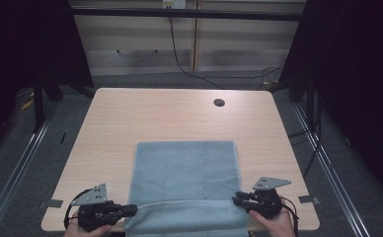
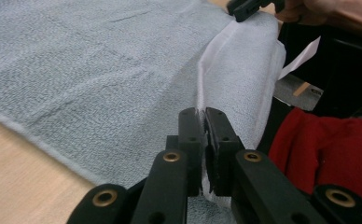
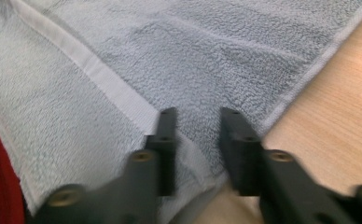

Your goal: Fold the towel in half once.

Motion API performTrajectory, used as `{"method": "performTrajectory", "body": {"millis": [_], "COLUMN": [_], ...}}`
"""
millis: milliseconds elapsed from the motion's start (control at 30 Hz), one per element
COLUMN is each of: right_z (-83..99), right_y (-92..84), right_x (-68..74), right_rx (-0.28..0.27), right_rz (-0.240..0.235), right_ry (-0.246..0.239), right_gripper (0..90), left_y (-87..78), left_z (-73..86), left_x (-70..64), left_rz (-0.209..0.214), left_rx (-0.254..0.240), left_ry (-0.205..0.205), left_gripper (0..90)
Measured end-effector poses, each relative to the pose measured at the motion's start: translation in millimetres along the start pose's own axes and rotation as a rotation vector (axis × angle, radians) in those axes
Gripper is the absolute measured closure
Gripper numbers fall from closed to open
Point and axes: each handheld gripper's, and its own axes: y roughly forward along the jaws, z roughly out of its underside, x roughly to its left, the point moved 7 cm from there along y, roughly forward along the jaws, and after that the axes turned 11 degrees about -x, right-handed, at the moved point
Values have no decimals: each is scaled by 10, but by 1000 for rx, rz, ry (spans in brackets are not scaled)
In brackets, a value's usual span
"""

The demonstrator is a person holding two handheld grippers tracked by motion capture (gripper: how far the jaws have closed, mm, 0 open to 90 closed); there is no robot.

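Note:
A grey-blue towel [image 1: 184,173] lies flat on the near half of the wooden table [image 1: 130,113]. Its near part hangs over the front edge. My left gripper [image 1: 135,209] is at the towel's near left corner. In the left gripper view its jaws [image 2: 204,126] are shut on the towel's hem [image 2: 207,70], which stands up as a ridge running toward the other gripper [image 2: 244,7]. My right gripper [image 1: 235,200] is at the near right corner. In the right gripper view [image 3: 198,126] its jaws stand apart, with towel fabric [image 3: 216,56] lying between them unpressed.
A round cable hole [image 1: 219,102] sits at the table's far right. Bare wood surrounds the towel on three sides. The person's red clothing [image 2: 328,154] is just past the near edge. Dark frame posts and floor rails flank the table.

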Motion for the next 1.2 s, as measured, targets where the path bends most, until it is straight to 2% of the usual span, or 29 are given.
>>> {"method": "performTrajectory", "body": {"millis": [67,100,300,400,467,533,600,667,700,767,800,833,867,900,967,1100,1167,1200], "right_z": [-5,-17,-134,-144,-122,-116,-156,-220,-251,-299,-321,-340,-365,-390,-434,-557,-620,-651], "right_y": [-32,-55,-355,-537,-642,-692,-715,-680,-639,-522,-445,-362,-272,-178,5,336,490,559], "right_x": [29,49,233,412,533,585,591,569,547,508,471,433,395,349,247,-30,-177,-245], "right_rx": [-8,-18,-116,-154,-174,-179,-189,-196,-198,-188,-183,-173,-165,-157,-127,-101,-91,-89], "right_rz": [-16,-26,-70,-116,-140,-133,-119,-129,-129,-140,-136,-141,-144,-140,-139,-76,-39,-18], "right_ry": [1,0,5,3,4,-11,-22,-33,-31,-33,-40,-34,-36,-44,-41,-40,-37,-36], "right_gripper": [882,895,900,877,816,798,772,776,775,769,764,761,756,743,725,671,650,639], "left_y": [-11,-17,-83,-139,-170,-178,-167,-143,-118,-35,15,64,116,171,280,453,530,563], "left_z": [-9,-15,-22,13,30,20,-27,-101,-141,-193,-219,-243,-266,-288,-312,-371,-409,-429], "left_x": [-8,-18,-152,-262,-316,-359,-342,-305,-265,-131,-39,36,112,198,385,713,854,933], "left_rz": [4,5,33,64,83,107,97,115,105,64,34,25,24,2,-43,-130,-152,-184], "left_rx": [-6,-9,-25,-18,-20,-32,-44,-65,-76,-61,-58,-54,-40,-39,-17,9,31,28], "left_ry": [-3,0,15,23,25,19,15,17,16,14,3,-22,-17,-11,-27,-24,-35,-19], "left_gripper": [859,860,858,854,837,801,706,702,694,666,660,650,641,627,623,615,600,587]}}
